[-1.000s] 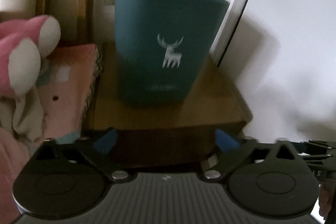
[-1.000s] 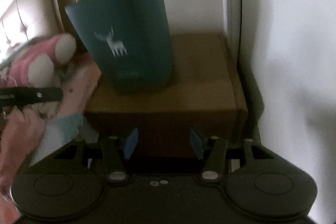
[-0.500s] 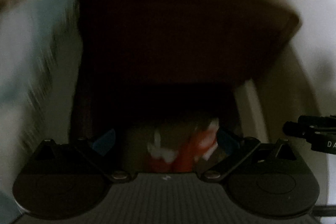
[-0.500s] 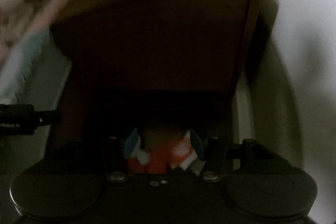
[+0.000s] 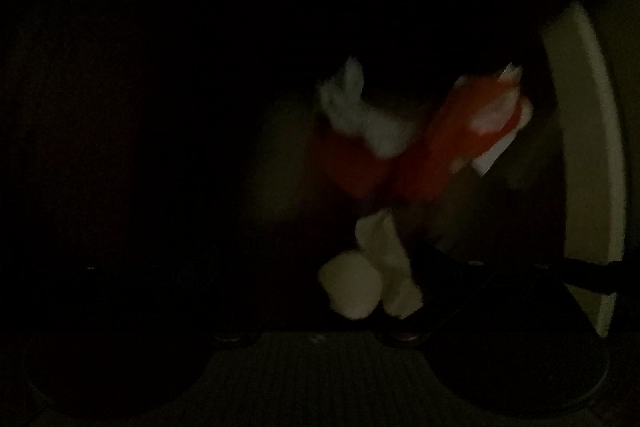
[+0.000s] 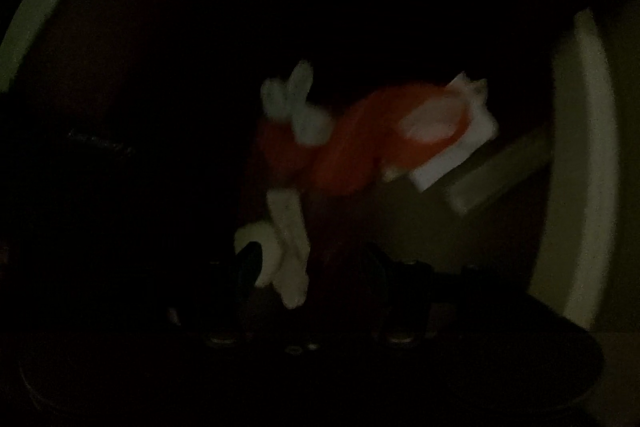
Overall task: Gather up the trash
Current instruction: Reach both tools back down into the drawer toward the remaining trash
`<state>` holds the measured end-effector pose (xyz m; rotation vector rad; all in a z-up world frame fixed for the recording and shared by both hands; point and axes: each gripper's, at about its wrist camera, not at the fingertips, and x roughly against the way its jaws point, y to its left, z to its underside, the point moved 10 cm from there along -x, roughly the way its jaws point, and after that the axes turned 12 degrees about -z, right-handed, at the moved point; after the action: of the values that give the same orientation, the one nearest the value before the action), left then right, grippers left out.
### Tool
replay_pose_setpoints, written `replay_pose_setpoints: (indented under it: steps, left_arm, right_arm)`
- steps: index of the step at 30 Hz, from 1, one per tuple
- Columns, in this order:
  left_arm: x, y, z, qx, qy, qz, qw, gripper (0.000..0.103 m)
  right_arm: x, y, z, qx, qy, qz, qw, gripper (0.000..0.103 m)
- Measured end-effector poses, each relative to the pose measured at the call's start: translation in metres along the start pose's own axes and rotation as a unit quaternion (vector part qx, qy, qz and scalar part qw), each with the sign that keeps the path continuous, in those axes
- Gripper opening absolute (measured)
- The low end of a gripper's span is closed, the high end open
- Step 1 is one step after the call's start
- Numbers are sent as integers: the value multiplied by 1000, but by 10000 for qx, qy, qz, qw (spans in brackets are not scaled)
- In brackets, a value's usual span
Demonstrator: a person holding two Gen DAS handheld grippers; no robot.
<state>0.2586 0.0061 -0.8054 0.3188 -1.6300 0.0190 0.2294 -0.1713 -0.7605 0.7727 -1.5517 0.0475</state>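
Red-white wrapper (image 6: pixel 360 147) before right gripper (image 6: pixel 312 263)

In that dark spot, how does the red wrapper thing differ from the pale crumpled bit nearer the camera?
The red wrapper is vivid orange-red with white patches; the pale crumpled piece is plain off-white. The red wrapper is larger and spreads wide, while the pale crumpled piece is small, narrow and twisted. The wrapper lies farther in; the pale piece sits close to the right gripper. Both look like crumpled litter, blurred in the gloom.

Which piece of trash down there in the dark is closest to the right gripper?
The pale crumpled wad, lowest in the right wrist view, sits just ahead of the right gripper; the red wrapper and white paper lie farther back.
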Motion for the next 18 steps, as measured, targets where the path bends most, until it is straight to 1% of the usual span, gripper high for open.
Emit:
replay_pose_setpoints:
  steps: [3, 9, 13, 18]
  left_arm:
    - [-32, -8, 18, 33, 287, 66, 9996, 103]
    - [-89, -30, 43, 289, 811, 364, 9956, 103]
    - [-121, -41, 53, 449, 1154, 512, 9910, 103]
    - [-142, -43, 61, 798, 1420, 557, 9851, 102]
  right_arm:
    - [-38, 4, 16, 171, 239, -16, 9996, 54]
    - [-91, -4, 38, 243, 573, -30, 9981, 54]
    - [-118, -10, 42, 374, 687, 3, 9969, 54]
    - [-134, -13, 44, 346, 753, -13, 9966, 53]
